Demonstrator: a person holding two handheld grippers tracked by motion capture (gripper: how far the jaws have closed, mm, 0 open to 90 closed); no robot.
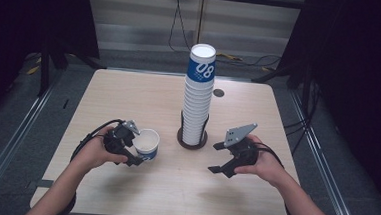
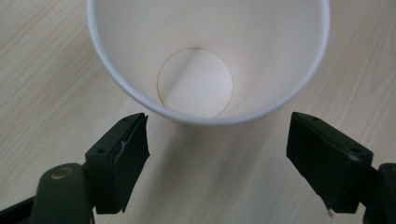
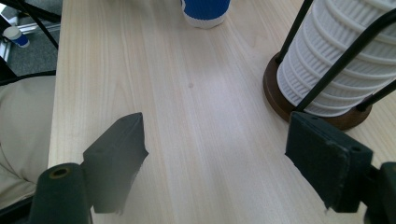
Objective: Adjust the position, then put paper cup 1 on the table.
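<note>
1. On the left half of the wooden table [image 1: 129,91]: single paper cup [image 1: 146,144], white with a blue band, standing upright, mouth up, just beside the left gripper [image 1: 130,145].
2. In the left gripper view: cup [image 2: 208,60] seen from above the rim; jaws spread apart, pads clear of the wall, nothing gripped (rim sits just ahead of the jaw tips).
3. Contents: none; bare white floor visible inside the cup.
4. Handling, judged: very light, thin-walled, easily crushed or ovalised by a hard squeeze; smooth wall probably a little slippery; easily tipped by a sideways nudge.
5. Best hold, judged: one pad inside and one outside the rolled rim, or a gentle pinch across the upper wall where the rim stiffens it.
6. At table centre: tall stack of nested cups [image 1: 197,100] in a black wire holder on a round dark wooden base [image 1: 192,140]; top cup inverted, blue band showing.
7. Right gripper [image 1: 224,157]: open, empty, hovering over bare table near the holder base [image 3: 275,95].
</note>
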